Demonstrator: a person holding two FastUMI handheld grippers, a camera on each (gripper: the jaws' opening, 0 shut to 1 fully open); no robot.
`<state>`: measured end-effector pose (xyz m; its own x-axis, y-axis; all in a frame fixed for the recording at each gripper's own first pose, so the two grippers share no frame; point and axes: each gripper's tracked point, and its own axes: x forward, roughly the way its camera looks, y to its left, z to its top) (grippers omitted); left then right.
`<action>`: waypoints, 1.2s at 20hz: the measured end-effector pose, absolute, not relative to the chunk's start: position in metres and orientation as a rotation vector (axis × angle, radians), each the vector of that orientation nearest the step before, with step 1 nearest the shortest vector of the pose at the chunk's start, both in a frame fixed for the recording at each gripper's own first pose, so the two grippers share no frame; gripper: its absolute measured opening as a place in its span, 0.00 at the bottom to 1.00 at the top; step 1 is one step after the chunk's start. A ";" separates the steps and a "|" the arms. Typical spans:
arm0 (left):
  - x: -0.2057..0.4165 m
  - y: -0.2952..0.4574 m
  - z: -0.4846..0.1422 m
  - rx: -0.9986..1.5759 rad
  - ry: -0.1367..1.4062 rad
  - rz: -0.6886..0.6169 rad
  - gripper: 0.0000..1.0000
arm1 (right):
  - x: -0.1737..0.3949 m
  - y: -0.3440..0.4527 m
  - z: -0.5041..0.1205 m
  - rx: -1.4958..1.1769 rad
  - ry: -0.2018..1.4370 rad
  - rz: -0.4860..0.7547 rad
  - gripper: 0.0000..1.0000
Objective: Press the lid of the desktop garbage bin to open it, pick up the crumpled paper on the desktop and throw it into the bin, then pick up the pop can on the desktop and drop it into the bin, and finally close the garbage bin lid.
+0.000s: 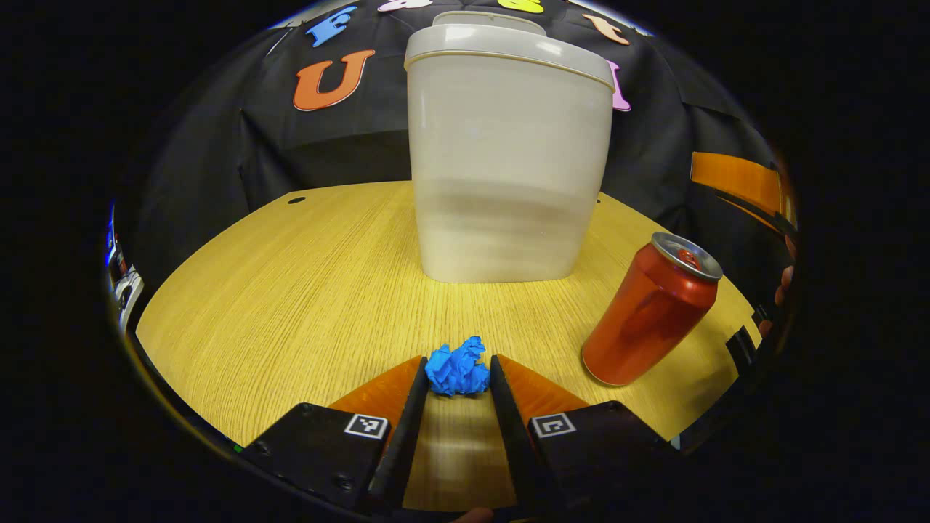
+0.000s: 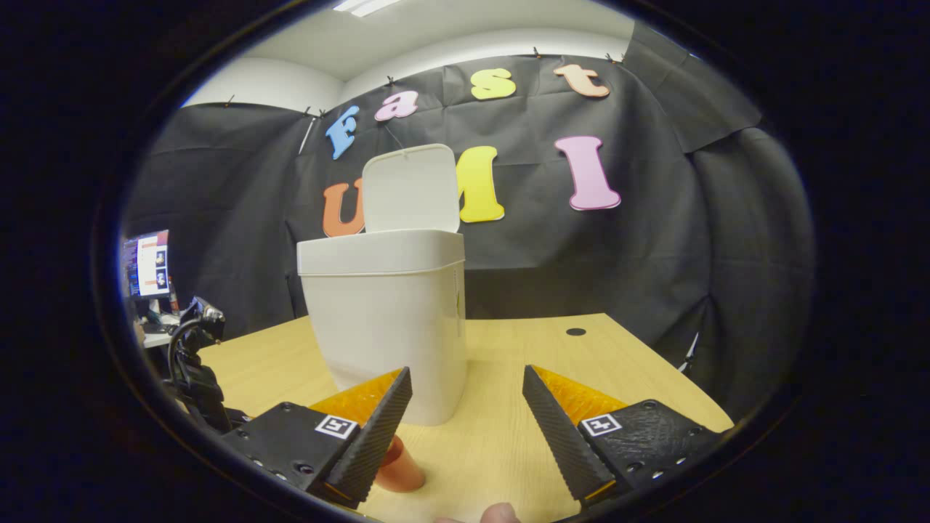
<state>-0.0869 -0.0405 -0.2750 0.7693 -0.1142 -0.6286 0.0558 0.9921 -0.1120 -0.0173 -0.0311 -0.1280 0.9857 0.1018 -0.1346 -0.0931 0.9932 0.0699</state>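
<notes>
A blue crumpled paper (image 1: pixel 456 369) lies on the wooden table (image 1: pixel 290 290), just in front of the white bin (image 1: pixel 501 167). My left gripper (image 1: pixel 458 374) has a finger against each side of the paper and is shut on it, low over the table. A red pop can (image 1: pixel 650 319) stands upright to the right of the paper. In the right gripper view the bin (image 2: pixel 385 327) has its flip lid (image 2: pixel 410 189) standing open. My right gripper (image 2: pixel 465 385) hangs open and empty in front of the bin, and the can (image 2: pixel 399 465) peeks out below its left finger.
Behind and beside the bin, the table has a small dark hole (image 1: pixel 296 199) (image 2: pixel 575 331). At the left edge of the right gripper view are the other gripper (image 2: pixel 192 370) and a monitor (image 2: pixel 145 265). Black cloth walls close the booth behind the table.
</notes>
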 end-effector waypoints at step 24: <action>-0.070 -0.012 -0.214 -0.091 0.525 -0.037 0.28 | -0.048 0.043 -0.177 0.069 0.224 0.130 0.95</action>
<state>-0.0695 -0.0118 -0.2143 0.8650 -0.0585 -0.4984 0.0116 0.9953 -0.0966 -0.0476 0.0427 -0.1773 0.9666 0.1364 -0.2170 -0.1211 0.9892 0.0824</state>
